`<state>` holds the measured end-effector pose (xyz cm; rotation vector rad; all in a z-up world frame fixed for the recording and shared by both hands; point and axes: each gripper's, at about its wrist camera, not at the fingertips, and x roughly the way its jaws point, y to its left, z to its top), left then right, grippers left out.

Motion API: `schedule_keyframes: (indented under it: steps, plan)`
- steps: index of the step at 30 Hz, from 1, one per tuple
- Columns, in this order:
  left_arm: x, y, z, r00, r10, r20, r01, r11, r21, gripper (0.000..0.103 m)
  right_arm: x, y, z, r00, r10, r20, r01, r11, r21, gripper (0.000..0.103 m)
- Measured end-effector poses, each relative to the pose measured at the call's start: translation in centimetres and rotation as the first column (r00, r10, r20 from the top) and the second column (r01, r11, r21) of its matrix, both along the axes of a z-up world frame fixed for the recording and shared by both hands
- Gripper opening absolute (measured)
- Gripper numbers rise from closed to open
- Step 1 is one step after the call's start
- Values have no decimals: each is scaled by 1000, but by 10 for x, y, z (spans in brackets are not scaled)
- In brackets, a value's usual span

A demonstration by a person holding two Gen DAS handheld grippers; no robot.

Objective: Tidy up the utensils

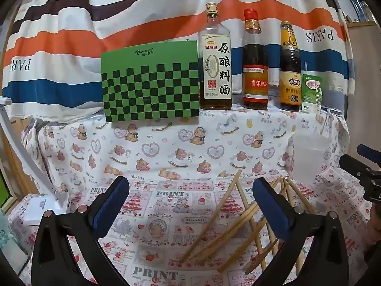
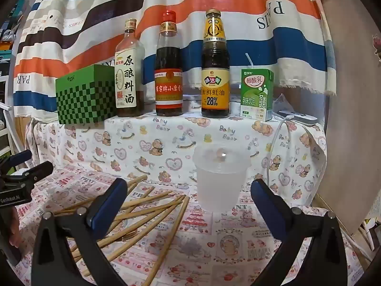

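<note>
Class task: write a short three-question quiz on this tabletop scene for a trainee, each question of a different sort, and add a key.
1. True or false: the bamboo chopsticks already stand inside the translucent plastic cup.
2. Multiple choice: which item stands at the far right of the back row? A) green checkered box B) milk drink carton C) cooking wine bottle
3. Fill in: the left gripper and the right gripper both have their jaws ____, with nothing held.

Key: 1 false, they lie scattered on the printed tablecloth beside the cup; 2 B; 3 open.
</note>
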<state>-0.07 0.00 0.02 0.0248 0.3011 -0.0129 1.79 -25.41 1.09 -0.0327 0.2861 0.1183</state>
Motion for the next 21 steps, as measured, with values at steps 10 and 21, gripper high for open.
schedule_keyframes:
  steps: [10, 21]
  plan:
    - [0, -5, 1, 1000, -22, -10, 22, 1000, 10, 103, 2, -3, 0, 1000, -19, -7, 19, 1000, 9, 103]
    - [1, -1, 1, 1000, -20, -9, 20, 1000, -1, 103, 1, 0, 0, 1000, -22, -9, 22, 1000, 12, 103]
